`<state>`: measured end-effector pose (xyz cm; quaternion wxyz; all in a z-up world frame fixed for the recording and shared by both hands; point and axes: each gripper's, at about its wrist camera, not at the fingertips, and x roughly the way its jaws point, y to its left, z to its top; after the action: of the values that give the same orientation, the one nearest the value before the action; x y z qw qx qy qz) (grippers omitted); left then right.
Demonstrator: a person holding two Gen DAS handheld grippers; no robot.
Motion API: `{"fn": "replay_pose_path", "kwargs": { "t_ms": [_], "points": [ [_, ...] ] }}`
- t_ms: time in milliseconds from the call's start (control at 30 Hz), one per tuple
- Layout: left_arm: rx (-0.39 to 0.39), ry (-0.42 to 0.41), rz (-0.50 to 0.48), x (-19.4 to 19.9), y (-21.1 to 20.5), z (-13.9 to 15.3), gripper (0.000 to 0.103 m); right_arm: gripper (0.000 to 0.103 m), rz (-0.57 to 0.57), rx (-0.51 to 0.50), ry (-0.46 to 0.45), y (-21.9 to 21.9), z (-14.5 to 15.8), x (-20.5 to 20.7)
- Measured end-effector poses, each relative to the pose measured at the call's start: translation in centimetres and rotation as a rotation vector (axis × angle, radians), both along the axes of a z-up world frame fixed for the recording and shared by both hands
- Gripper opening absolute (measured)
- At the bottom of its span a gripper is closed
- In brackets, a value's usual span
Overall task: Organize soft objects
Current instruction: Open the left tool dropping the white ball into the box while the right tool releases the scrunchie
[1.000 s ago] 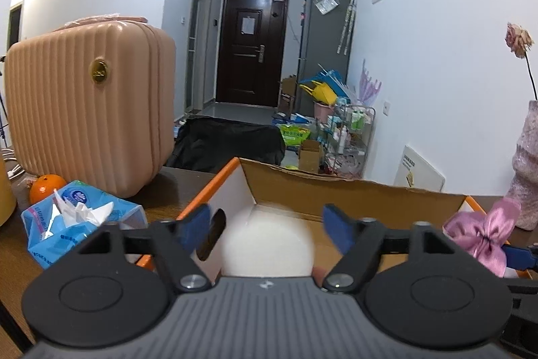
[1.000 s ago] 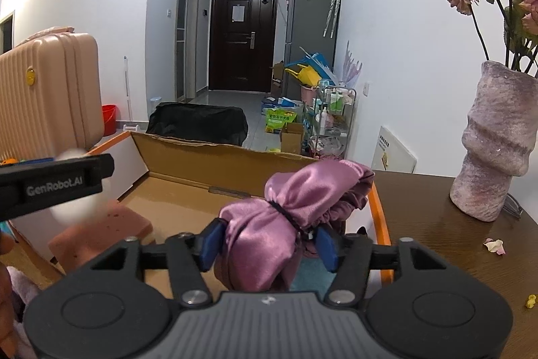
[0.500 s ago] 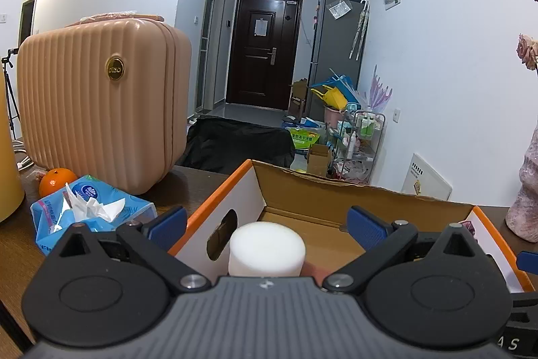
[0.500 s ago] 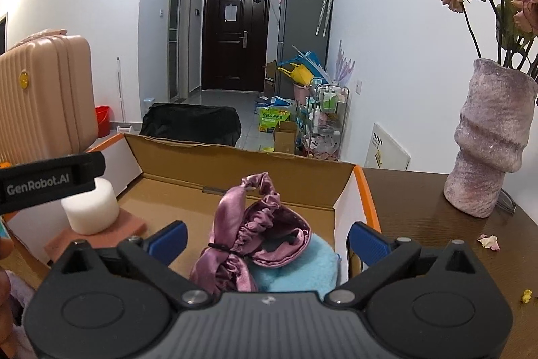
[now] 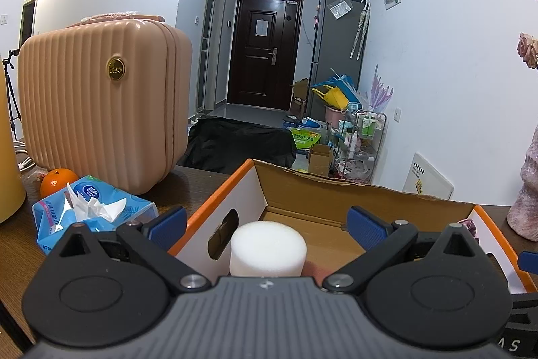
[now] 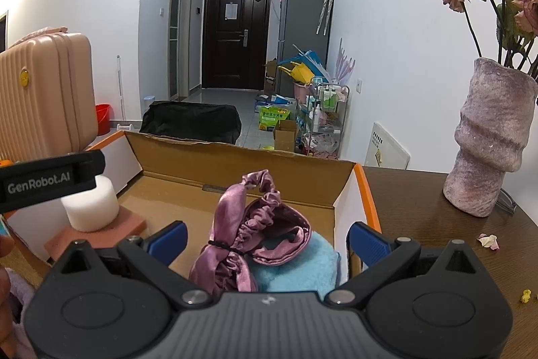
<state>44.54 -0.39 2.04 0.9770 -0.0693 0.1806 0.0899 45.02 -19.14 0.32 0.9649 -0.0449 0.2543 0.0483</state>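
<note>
Both tongs are hanging over the open cardboard box [image 6: 235,167] with nothing in them, so the step in hand looks like the release of two soft things into it. The left tongs [image 5: 267,224] are standing with their blue pads spread wide; the white foam cylinder [image 5: 268,248] is sitting upright between and just below them, touched by neither pad. In the right wrist view that cylinder [image 6: 90,207] is resting on a pinkish sponge block [image 6: 97,232] at the box's left end. The right tongs [image 6: 267,239] are likewise gaping, and the mauve satin scrunchie [image 6: 248,234] is lying just ahead of them on a light blue towel [image 6: 299,268] at the box's right end, clear of both pads.

Judging by this, the next move is calling for both tongs to be lifting straight back out without snagging the scrunchie's loose folds or tipping the cylinder, then seeking any soft thing left on the table [image 6: 420,217]; none is plainly showing.
</note>
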Motion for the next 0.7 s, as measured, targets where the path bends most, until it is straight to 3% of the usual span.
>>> {"fn": "replay_pose_path", "kwargs": {
  "t_ms": [400, 700],
  "points": [
    [-0.005, -0.004, -0.005, -0.9, 0.4, -0.3, 0.103, 0.103, 0.012, 0.015, 0.01, -0.6, -0.1, -1.1],
    [0.011, -0.018, -0.008, -3.4, 0.5, -0.4, 0.103, 0.103, 0.027, -0.002, -0.053, -0.8, 0.3, -3.8]
  ]
}}
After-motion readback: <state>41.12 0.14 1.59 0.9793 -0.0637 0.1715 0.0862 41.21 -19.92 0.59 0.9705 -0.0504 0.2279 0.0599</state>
